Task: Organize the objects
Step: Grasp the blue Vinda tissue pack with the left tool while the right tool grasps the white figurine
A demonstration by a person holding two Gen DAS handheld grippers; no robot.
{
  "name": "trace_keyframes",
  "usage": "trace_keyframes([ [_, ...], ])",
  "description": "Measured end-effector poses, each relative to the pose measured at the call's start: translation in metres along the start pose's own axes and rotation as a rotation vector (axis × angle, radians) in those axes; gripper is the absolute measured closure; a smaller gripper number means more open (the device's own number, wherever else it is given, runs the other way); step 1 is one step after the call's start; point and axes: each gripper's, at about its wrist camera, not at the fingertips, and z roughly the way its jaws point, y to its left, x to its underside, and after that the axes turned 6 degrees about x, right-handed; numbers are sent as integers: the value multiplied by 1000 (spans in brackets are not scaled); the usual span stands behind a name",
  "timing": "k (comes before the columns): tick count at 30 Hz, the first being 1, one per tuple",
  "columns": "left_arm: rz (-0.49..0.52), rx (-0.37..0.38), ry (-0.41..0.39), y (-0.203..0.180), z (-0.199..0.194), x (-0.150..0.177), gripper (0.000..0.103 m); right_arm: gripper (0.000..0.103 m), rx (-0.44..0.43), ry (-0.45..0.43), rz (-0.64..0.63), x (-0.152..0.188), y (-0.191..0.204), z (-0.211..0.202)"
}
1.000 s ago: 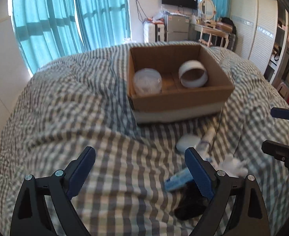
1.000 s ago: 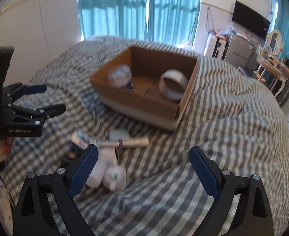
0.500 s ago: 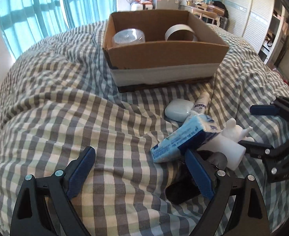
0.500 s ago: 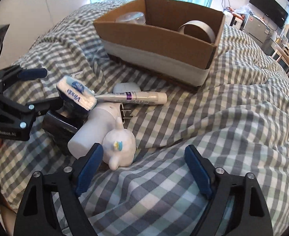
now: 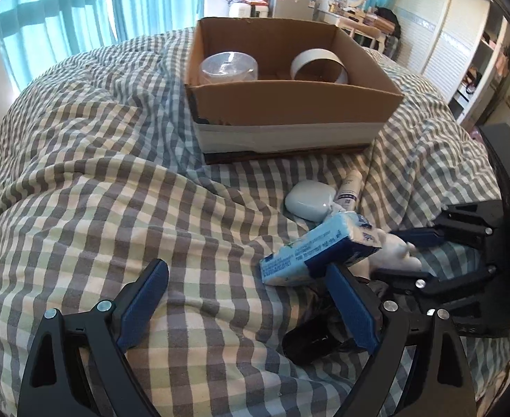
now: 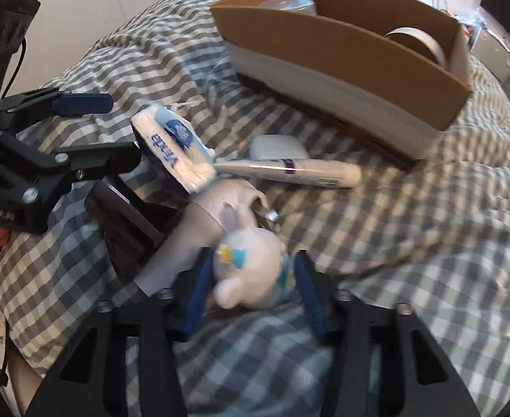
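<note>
A cardboard box point(image 5: 289, 104) on the checked bedspread holds a clear round tub point(image 5: 227, 67) and a tape roll point(image 5: 319, 65). In front of it lie a blue tissue pack point(image 5: 319, 248), a white oval case point(image 5: 309, 201), a white tube point(image 6: 289, 170), a white bottle point(image 6: 199, 232) and a black object point(image 6: 126, 222). My right gripper point(image 6: 251, 278) has its jaws closed around a small white plush toy point(image 6: 251, 267). My left gripper point(image 5: 248, 299) is open and empty, its right finger point(image 5: 350, 307) just under the tissue pack. It also shows in the right wrist view point(image 6: 102, 128).
The bedspread point(image 5: 98, 191) is rumpled with folds. Teal curtains point(image 5: 81, 10) hang behind the bed. A dressing table and wardrobe point(image 5: 442, 45) stand at the far right.
Both grippers have come lower and closer to the pile of objects. My right gripper has closed its jaws around the white plush toy. My left gripper stays open.
</note>
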Motion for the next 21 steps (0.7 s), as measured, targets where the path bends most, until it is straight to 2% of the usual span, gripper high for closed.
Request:
trace_keyframes([
  [4, 38, 0, 2, -9, 0, -5, 8, 63, 47, -47, 9, 3, -1, -16],
  [7, 52, 20, 4, -16, 2, -8, 8, 63, 73, -113, 67, 6, -16, -38],
  [12, 98, 56, 16, -38, 10, -11, 8, 63, 141, -163, 122, 5, -37, -54],
  [16, 125, 39, 49, -52, 26, -12, 8, 63, 130, -169, 151, 6, -47, -52],
  [21, 115, 0, 81, -51, 40, -10, 11, 63, 141, -178, 142, 11, -42, -51],
])
